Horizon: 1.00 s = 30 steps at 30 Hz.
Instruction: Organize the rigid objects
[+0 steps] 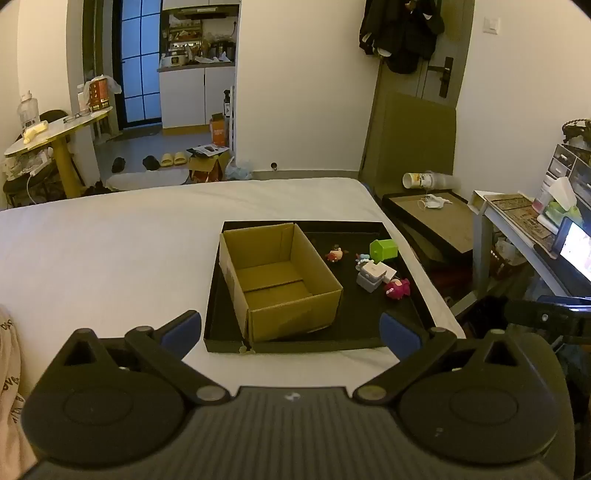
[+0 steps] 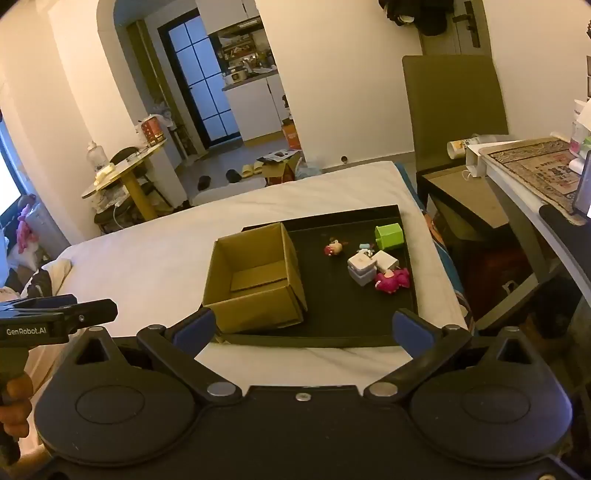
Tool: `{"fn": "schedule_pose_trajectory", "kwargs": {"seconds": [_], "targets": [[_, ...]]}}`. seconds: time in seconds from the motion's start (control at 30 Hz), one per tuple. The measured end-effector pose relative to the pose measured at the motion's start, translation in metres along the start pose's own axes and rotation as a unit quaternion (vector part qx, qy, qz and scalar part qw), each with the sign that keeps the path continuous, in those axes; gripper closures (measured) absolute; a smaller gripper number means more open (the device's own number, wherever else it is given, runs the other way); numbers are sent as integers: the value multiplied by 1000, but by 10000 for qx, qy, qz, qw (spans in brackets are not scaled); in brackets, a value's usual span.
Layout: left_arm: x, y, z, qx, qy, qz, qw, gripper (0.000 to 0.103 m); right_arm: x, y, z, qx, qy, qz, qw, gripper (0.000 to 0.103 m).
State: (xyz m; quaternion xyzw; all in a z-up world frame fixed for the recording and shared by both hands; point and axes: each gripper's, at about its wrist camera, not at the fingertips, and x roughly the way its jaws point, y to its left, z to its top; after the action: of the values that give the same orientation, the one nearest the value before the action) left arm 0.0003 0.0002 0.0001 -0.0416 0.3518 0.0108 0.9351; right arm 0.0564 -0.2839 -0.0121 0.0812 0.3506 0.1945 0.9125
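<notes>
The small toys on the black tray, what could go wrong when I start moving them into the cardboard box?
1. The grey cube, white block and pink plush toy sit bunched together, so wide jaws may nudge neighbours.
2. The cardboard box is empty and light; a bump could slide it.
3. The black tray rests on a soft bed, so pressing down may tilt it.

Small lived-in home, studio-flat type. White-sheeted bed [image 1: 129, 236] fills the foreground. An open doorway leads to a kitchenette with white cabinets [image 1: 195, 92] and cluttered shelves. Yellow slippers [image 1: 173, 159] and dark shoes lie on the grey floor. Round yellow-legged side table [image 1: 59, 129] at left, dark coats hung on the entry door [image 1: 402, 33], cluttered white desk [image 2: 524, 173] at right.
</notes>
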Motion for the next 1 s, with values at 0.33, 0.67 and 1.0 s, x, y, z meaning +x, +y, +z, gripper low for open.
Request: {"fn": "schedule_pose_trajectory", "kwargs": {"seconds": [0.33, 0.67, 1.0], "targets": [[-1, -3, -3, 30, -5, -9, 10000, 1, -1, 10, -2, -48, -54, -91, 9999, 0], [-1, -2, -2, 21, -21, -17, 10000, 1, -4, 15, -4, -159, -63, -88, 9998, 0], [0, -1, -2, -9, 2, -12, 10000, 1, 0, 16, -4, -203, 12, -79, 9998, 0]]}}
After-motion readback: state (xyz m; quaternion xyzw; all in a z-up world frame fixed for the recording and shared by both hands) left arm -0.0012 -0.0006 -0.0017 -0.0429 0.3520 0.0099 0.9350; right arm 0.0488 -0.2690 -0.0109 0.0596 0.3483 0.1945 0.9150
